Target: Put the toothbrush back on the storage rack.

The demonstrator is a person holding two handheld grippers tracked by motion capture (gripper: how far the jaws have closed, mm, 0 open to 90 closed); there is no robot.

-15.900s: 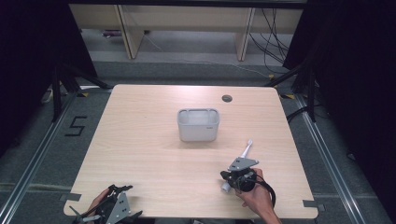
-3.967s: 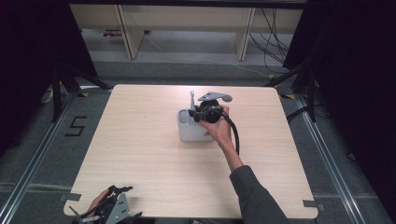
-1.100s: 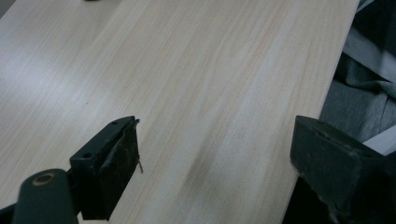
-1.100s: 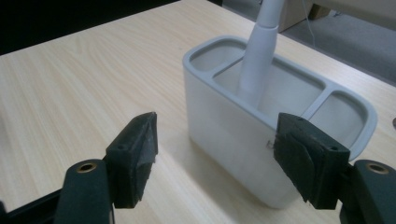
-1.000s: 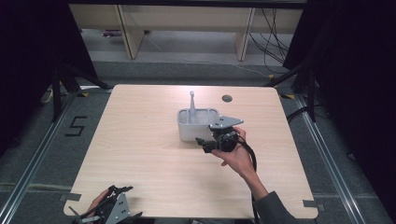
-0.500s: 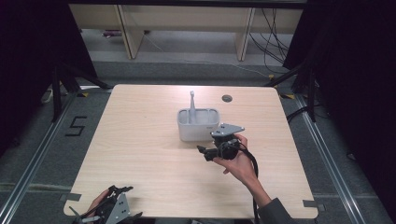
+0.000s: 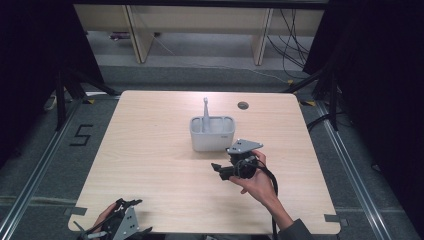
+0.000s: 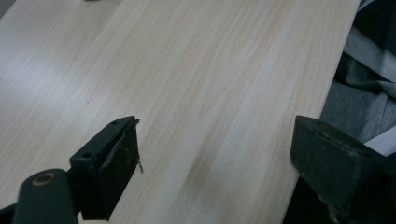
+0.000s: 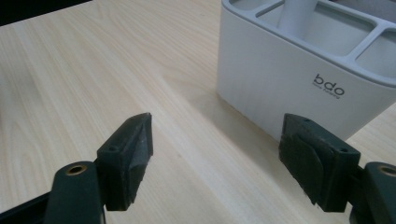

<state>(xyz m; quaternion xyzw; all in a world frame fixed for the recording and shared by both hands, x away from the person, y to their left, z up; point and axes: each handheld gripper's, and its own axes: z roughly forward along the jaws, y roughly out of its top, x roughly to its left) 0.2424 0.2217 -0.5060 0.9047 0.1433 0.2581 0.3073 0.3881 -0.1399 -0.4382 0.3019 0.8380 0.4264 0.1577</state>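
My right gripper (image 7: 218,169) sits just below and right of the middle of the high view, above the pale wooden table (image 7: 150,150), with its jaws pointing left. The jaws stand wide apart with nothing between them; in the right gripper view I see only bare wood in the gap. The white holder (image 7: 212,133) stands upright a little above the centre of the high view, near my right gripper but apart from it. In the right gripper view the holder (image 9: 289,74) fills the upper right, its front wall carrying small dark lettering and its top split into compartments. A grey utensil (image 7: 205,111) stands upright in the holder's left compartment, its handle rising above the rim; which kind of utensil it is I cannot tell. My left gripper (image 7: 120,225) rests at the bottom left of the high view, at the table's near edge. In the left gripper view its jaws are wide apart, empty, over the table edge.
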